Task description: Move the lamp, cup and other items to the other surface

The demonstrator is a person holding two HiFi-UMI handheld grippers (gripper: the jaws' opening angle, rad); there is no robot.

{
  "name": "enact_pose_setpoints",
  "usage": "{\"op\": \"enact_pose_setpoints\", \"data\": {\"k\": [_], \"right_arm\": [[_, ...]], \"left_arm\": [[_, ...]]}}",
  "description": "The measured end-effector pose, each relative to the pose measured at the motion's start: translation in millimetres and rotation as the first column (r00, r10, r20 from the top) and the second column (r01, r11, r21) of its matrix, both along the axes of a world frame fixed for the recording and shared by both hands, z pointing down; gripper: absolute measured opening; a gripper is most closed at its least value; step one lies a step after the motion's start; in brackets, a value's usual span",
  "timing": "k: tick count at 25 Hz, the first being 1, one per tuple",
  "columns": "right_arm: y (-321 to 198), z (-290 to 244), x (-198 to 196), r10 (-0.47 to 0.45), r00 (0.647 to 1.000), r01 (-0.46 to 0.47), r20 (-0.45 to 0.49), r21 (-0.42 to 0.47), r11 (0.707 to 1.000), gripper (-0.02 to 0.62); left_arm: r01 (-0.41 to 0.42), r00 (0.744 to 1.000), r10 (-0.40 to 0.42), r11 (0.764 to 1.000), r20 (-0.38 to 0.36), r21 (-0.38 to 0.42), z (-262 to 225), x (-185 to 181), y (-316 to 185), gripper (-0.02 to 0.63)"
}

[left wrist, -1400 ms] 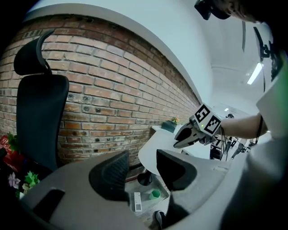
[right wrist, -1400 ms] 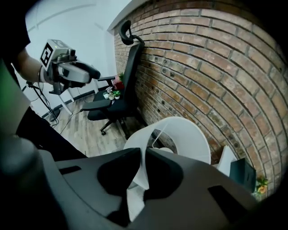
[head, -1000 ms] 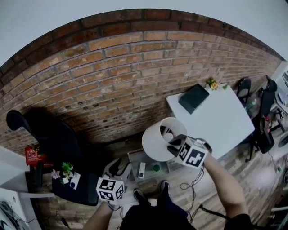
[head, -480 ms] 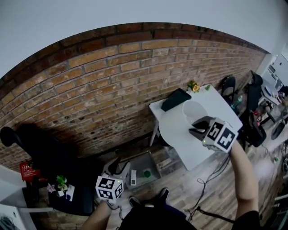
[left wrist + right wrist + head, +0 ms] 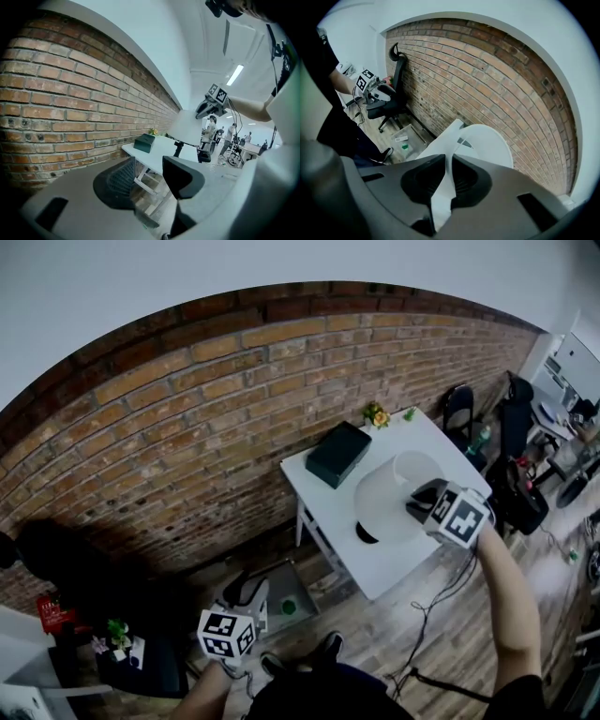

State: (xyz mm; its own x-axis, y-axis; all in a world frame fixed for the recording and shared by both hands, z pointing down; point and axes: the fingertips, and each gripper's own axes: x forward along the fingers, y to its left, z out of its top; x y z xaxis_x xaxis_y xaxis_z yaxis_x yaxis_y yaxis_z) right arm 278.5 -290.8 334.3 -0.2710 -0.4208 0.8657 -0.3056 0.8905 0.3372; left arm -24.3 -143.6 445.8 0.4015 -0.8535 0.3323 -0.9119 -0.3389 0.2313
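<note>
A lamp with a white shade (image 5: 386, 501) and a dark foot hangs over the white table (image 5: 323, 507). My right gripper (image 5: 418, 503) is shut on the shade's rim; the thin white edge (image 5: 446, 185) runs between its jaws. I cannot tell whether the foot touches the tabletop. My left gripper (image 5: 246, 594) stays low at the left, over the floor, open and holding nothing. In the left gripper view its jaws (image 5: 149, 180) frame the table, with the lamp (image 5: 186, 127) and the right gripper (image 5: 207, 107) beyond.
A dark green box (image 5: 337, 454) and a small flower pot (image 5: 376, 414) stand at the table's wall side. A tray (image 5: 286, 601) lies on the floor by the brick wall. At far left, a black seat (image 5: 150, 667) holds a small plant (image 5: 116, 632). Chairs crowd the right.
My right gripper has carried the lamp to the right, from above the floor tray to above the white table. The left gripper has shifted a little with the turning view.
</note>
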Motion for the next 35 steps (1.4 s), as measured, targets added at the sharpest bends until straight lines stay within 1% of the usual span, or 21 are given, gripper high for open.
{"op": "enact_pose_setpoints", "data": {"k": [5,9,13,16,20,22,24,28,31,33,35], "right_arm": [[-7,7,24,-0.011,1.000,0.011,0.009,-0.011,1.000,0.043],[-7,7,29,-0.030,0.999,0.031,0.018,-0.017,0.999,0.046],[-4,7,27,-0.071,0.997,0.071,-0.001,-0.006,0.997,0.063],[-3,6,20,-0.087,0.996,0.086,0.016,0.019,0.996,0.078],[-7,-2,16,-0.073,0.997,0.070,0.034,0.087,0.994,0.110],[-8,-4,17,-0.066,0.997,0.062,0.035,0.105,0.993,0.153],[-7,-7,17,-0.056,0.997,0.050,0.049,0.125,0.991,0.163],[-9,-19,15,-0.031,0.995,0.011,0.097,0.200,0.980,0.163],[-10,-37,13,-0.021,0.988,-0.023,0.154,0.278,0.960,0.160],[-9,-55,10,-0.004,0.972,-0.076,0.234,0.330,0.941,0.153],[-7,-72,6,0.018,0.940,-0.153,0.342,0.371,0.916,0.135]], "left_arm": [[-0.017,1.000,0.017,1.000,0.003,-0.008,2,33,-13,0.179],[-0.027,1.000,0.027,1.000,0.000,-0.011,2,53,-21,0.179],[-0.036,0.999,0.036,0.999,0.000,-0.005,-2,66,-23,0.179],[-0.039,0.999,0.039,0.999,0.004,-0.008,-1,69,-19,0.179],[-0.033,0.999,0.033,0.999,0.008,-0.017,3,64,-11,0.179],[-0.030,0.999,0.030,0.999,0.011,-0.021,3,60,-8,0.179],[-0.028,1.000,0.029,0.999,0.011,-0.024,4,57,-6,0.179],[-0.035,0.999,0.035,0.999,0.006,-0.024,4,53,-3,0.179],[-0.043,0.999,0.043,0.999,0.008,-0.016,1,51,-1,0.179],[-0.044,0.999,0.044,0.999,0.011,-0.009,-2,47,-1,0.178],[-0.039,0.999,0.039,0.999,0.014,-0.003,-5,40,1,0.178]]}}
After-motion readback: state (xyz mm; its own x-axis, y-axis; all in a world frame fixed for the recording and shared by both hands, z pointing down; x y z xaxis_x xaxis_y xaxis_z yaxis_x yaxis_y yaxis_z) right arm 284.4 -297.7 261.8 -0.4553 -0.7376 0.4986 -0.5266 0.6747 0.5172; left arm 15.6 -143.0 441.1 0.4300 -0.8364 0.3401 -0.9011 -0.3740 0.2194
